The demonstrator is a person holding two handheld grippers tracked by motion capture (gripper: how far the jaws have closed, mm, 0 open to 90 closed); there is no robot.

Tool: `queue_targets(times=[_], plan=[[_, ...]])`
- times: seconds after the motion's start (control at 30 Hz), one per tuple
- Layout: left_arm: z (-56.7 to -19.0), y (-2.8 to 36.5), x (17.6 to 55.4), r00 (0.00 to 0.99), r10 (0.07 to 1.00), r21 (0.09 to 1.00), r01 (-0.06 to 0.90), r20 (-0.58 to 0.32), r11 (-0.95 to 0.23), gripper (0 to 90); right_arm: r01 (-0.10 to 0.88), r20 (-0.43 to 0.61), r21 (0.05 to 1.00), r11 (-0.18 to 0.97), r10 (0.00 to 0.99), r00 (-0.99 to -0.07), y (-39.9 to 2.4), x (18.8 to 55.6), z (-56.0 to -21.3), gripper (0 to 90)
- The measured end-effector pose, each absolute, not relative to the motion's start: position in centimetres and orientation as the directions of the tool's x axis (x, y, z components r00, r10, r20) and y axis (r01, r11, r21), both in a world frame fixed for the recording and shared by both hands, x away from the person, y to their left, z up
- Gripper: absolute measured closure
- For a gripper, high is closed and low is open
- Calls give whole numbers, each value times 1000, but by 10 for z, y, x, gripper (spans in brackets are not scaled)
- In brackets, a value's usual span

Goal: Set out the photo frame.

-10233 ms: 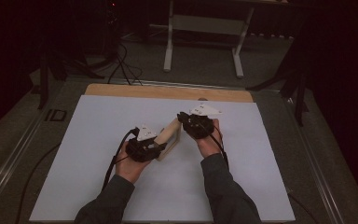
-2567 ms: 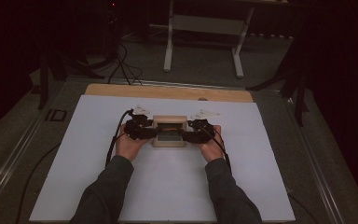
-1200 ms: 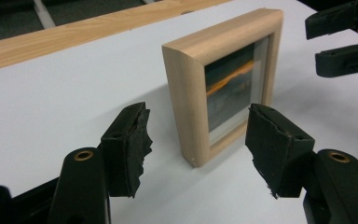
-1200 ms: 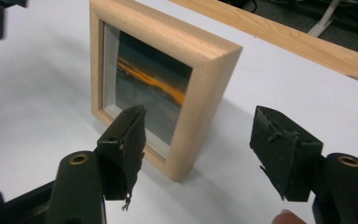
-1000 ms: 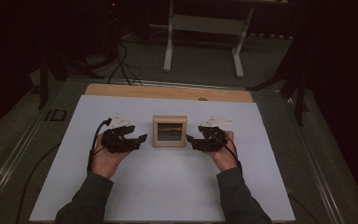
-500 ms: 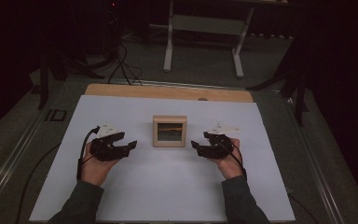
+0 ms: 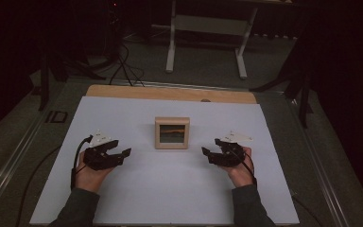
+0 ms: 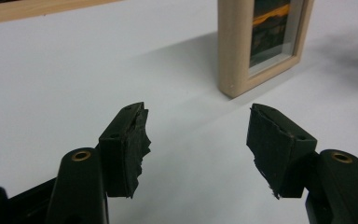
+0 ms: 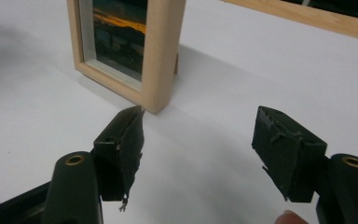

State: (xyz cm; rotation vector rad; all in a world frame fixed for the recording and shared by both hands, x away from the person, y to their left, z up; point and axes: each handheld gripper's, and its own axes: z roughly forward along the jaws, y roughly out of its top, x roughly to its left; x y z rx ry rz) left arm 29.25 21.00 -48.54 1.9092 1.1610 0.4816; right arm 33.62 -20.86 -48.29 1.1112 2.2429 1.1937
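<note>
- In the left gripper view the wooden picture frame (image 8: 261,44) runs off the top edge; its upper part is cut away.
- Same story in the right gripper view: the frame's top is lost above the picture's edge, and its far side is turned out of sight.
- From the high view the picture behind the glass is too small and dim to make out, just a faint orange streak.
- Left claw (image 8: 200,140): both arms are cropped by the bottom edge.
- Right claw (image 9: 198,149): its arms are cropped too, and a fingertip (image 9: 291,217) barely pokes in at the bottom.
</note>
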Motion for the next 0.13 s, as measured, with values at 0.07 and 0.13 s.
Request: queue_targets(times=[0.07,0.13], plan=[[-489,212,293,494,865,800,553,-90,-233,378,477,50,818,323,785,-617,-211,335,-484,330],[-494,215,293,483,871,793,564,-91,-229,377,480,56,818,316,788,-613,-213,334,-485,326]])
